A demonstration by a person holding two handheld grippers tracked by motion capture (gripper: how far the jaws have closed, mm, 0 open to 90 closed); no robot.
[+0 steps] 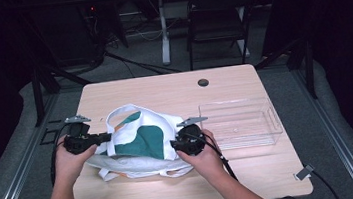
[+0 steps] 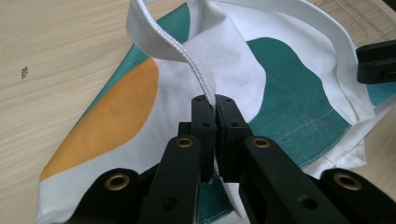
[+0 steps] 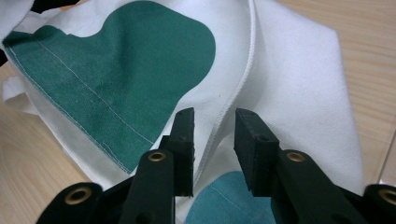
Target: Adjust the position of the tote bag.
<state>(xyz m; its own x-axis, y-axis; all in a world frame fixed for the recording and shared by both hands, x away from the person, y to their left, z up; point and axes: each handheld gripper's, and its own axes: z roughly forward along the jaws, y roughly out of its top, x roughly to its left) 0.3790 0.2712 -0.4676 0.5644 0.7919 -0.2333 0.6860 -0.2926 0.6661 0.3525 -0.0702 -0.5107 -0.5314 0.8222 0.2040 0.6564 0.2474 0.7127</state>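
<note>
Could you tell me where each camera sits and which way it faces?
High view: above the person's side, facing forward and down on the table; forearms and both hands enter from below.
Left gripper view: rides the left tool, looking along shut jaws pinching the tote bag strap.
Right gripper view: rides the right tool, jaws apart over the bag's hem.
All share the bag.

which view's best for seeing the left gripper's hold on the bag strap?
The left gripper view: the left gripper has its jaws shut on the white strap of the tote bag, seen close up. The high view shows that gripper at the bag's edge, too small to judge. The right gripper view shows bag cloth.
</note>
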